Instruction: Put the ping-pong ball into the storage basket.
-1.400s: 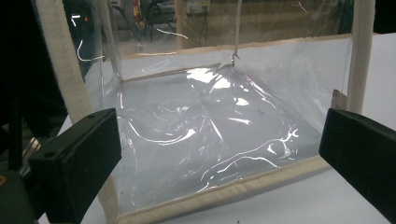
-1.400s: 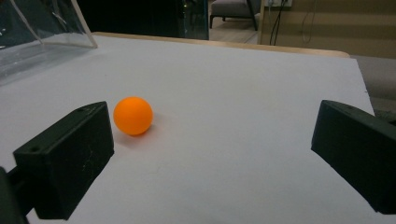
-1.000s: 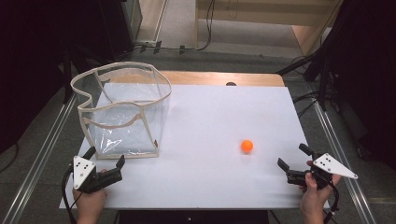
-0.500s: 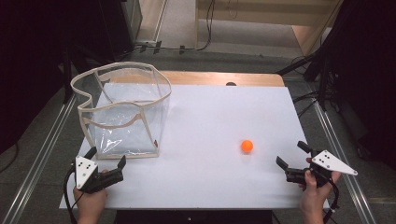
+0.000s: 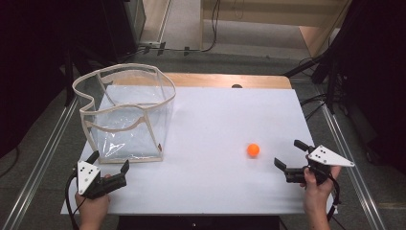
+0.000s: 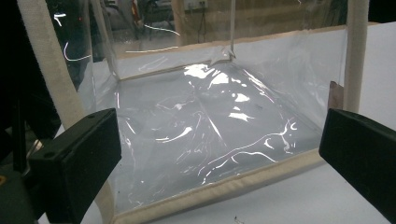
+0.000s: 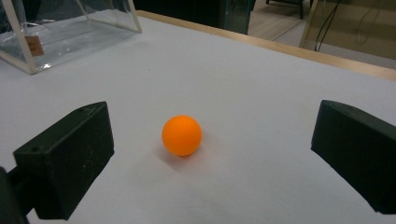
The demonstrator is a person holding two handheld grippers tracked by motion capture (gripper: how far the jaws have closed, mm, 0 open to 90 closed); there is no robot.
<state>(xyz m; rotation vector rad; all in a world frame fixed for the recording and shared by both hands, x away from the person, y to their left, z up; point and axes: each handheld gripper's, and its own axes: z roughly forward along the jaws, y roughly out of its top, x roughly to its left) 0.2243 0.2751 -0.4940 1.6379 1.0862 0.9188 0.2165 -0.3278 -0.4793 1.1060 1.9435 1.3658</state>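
Right gripper (image 5: 291, 159) wide open, empty, just right of ball (image 5: 253, 150); left gripper (image 5: 109, 164) wide open, empty, facing bag (image 5: 125, 114).

Right tool (image 5: 291, 158), jaws apart, points at orange ball (image 5: 253, 150); clear bag (image 5: 125, 114) stands left.

A small orange ball (image 5: 253, 150) rests on the white worktop (image 5: 215, 124), right of centre, toward its near edge.
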